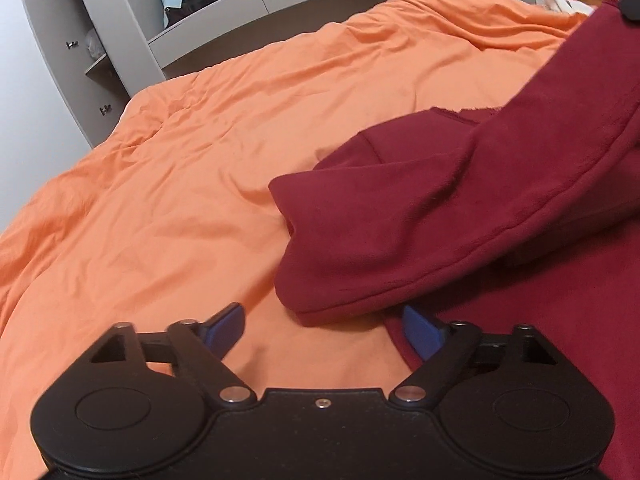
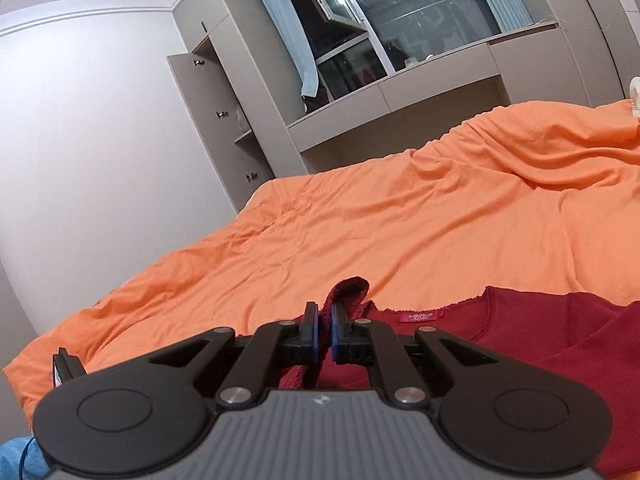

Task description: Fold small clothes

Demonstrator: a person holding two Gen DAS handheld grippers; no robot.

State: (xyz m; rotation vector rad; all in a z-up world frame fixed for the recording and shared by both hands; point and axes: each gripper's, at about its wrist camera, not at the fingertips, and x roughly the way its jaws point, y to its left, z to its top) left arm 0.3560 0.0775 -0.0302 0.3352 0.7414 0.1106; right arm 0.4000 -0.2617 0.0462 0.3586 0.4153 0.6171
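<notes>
Left wrist view: one orange duvet point(image 1: 180, 200) spread wide with loads of bare room off to the left, one dark red top point(image 1: 460, 208) lying on it at the right with a sleeve draped across and its hem edge hanging just ahead of the left gripper point(image 1: 324, 328), jaws spread wide and holding nothing. Right wrist view: same red top, right gripper point(image 2: 325, 334) clamped tight on a fold near the neckline.
</notes>
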